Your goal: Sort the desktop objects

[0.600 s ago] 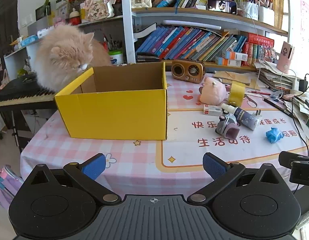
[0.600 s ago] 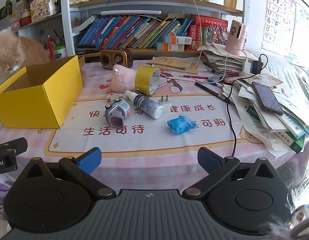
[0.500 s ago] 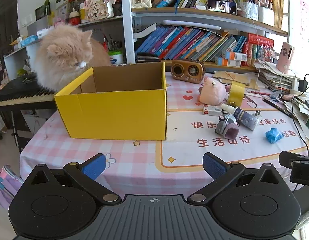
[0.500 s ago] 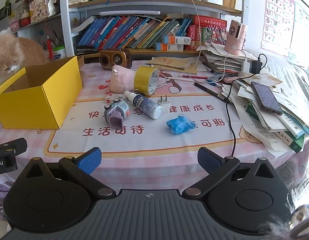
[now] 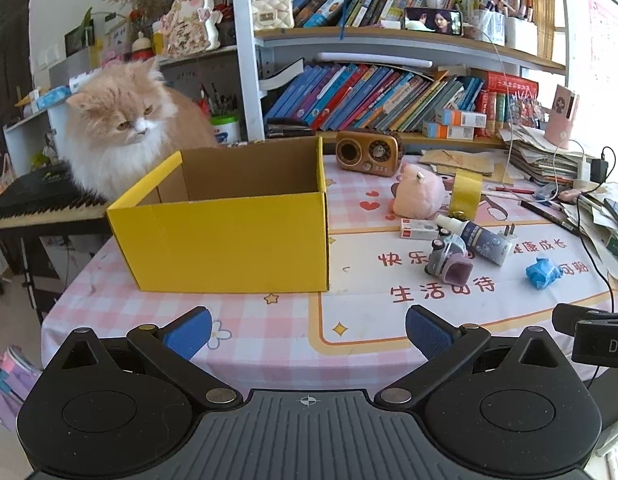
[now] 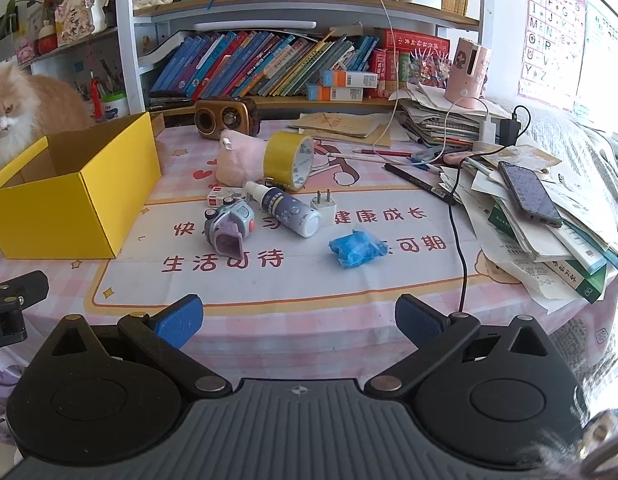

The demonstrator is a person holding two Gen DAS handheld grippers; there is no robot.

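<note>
Loose items sit ahead of my right gripper (image 6: 297, 320); yellow box (image 5: 229, 236) ahead of my left gripper (image 5: 307, 330).

Both grippers spread wide, empty. The blue crumpled wad (image 6: 357, 249) is nearest, straight ahead, slightly right; the spray bottle (image 6: 285, 209) beyond lies slantwise, nozzle pointing away-left. Right hand is closer.

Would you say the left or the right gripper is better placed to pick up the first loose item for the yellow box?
Right, probably. The right gripper, open and empty, faces the blue crumpled item and toy camera directly. The left gripper, also open, faces the yellow box, with the items off to its side.
</note>
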